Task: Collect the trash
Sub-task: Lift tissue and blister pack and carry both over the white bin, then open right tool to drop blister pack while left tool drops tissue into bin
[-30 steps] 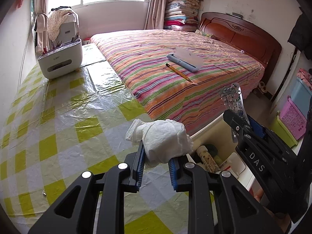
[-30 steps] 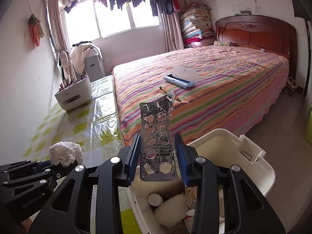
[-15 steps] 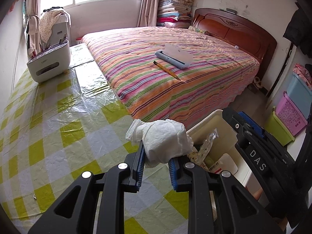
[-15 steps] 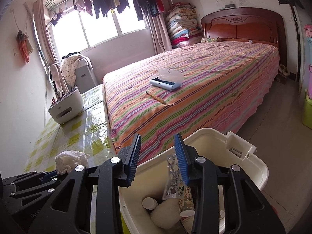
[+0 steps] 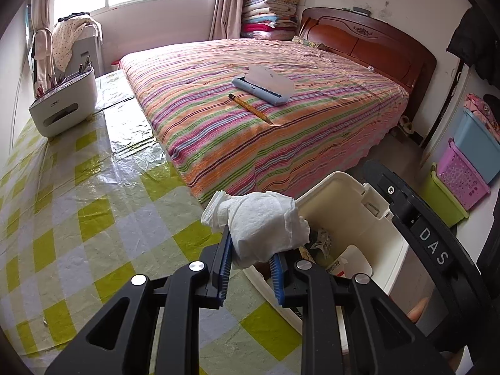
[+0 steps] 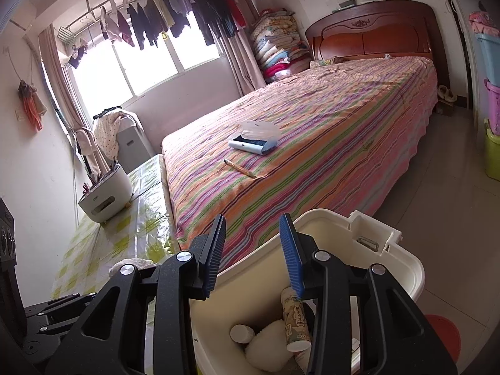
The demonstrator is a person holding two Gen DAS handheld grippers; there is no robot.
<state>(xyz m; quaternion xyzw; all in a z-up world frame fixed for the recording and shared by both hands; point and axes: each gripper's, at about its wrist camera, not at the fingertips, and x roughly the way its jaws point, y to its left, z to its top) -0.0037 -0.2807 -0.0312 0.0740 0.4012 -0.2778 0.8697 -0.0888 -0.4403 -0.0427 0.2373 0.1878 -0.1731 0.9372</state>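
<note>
My left gripper (image 5: 250,251) is shut on a crumpled white tissue (image 5: 262,223) and holds it over the near left rim of the cream trash bin (image 5: 353,200). The bin stands on the floor between the table and the bed; it holds a bottle, a white wad and wrappers (image 6: 295,322). My right gripper (image 6: 254,250) is open and empty, above the bin (image 6: 387,250) on its left side. The tissue's edge (image 6: 134,262) shows at the lower left of the right wrist view.
A table with a yellow-checked plastic cover (image 5: 78,193) lies to the left, with a white desk organizer (image 5: 62,106) at its far end. The striped bed (image 5: 265,118) carries a pencil (image 5: 250,109) and a blue case (image 5: 262,89). Stacked plastic baskets (image 5: 462,181) stand at right.
My right gripper opened and dropped the silver blister pack into the bin, then lifted a little. My left gripper carried the tissue rightward to the bin's rim.
</note>
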